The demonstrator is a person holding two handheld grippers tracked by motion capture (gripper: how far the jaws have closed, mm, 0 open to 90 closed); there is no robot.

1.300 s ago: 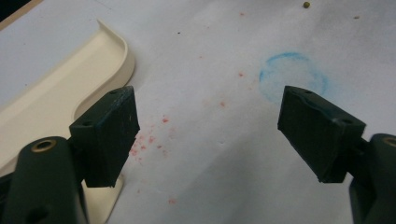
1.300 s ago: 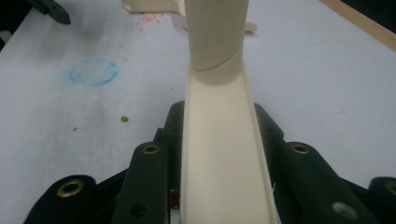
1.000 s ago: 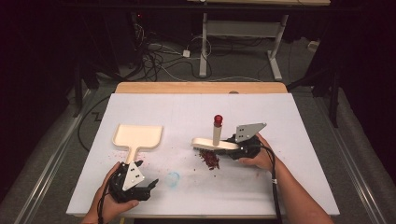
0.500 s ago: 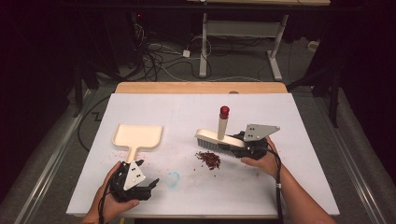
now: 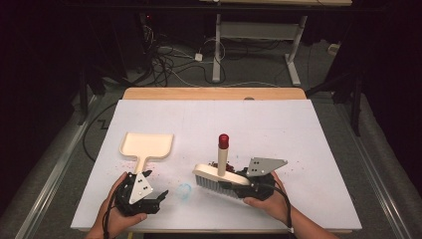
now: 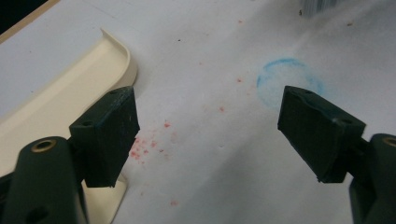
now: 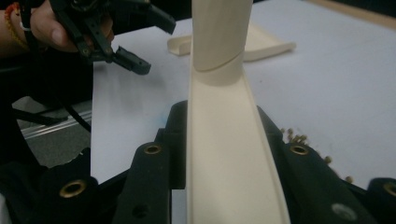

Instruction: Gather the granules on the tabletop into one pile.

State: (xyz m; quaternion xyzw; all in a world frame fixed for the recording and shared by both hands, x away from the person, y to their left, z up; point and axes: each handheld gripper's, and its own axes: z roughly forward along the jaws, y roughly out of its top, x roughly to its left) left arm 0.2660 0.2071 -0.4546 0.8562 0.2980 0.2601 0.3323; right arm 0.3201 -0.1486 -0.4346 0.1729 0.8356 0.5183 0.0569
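Right gripper (image 5: 234, 183), lower centre-right of the high view, clamps the cream back of a brush (image 5: 219, 178); its jaws press on both sides of the brush head, as the right gripper view confirms, where the cream strip (image 7: 224, 154) runs up between the two black jaws. Bristles point down to the white table (image 5: 298, 129), and the brush's upright handle with a red tip (image 5: 224, 141) rises above the head. Left gripper (image 5: 157, 198), at the lower left of the high view, has its jaws wide apart with nothing between them. Just above it lies a cream dustpan (image 5: 147, 146), handle toward the gripper; in the left gripper view the dustpan (image 6: 60, 107) sits at the left edge, beside the left jaw. Small red crumbs (image 6: 144, 147) dot the table between the jaws, and a faint blue ring (image 5: 184, 190) marks the surface between the two grippers.
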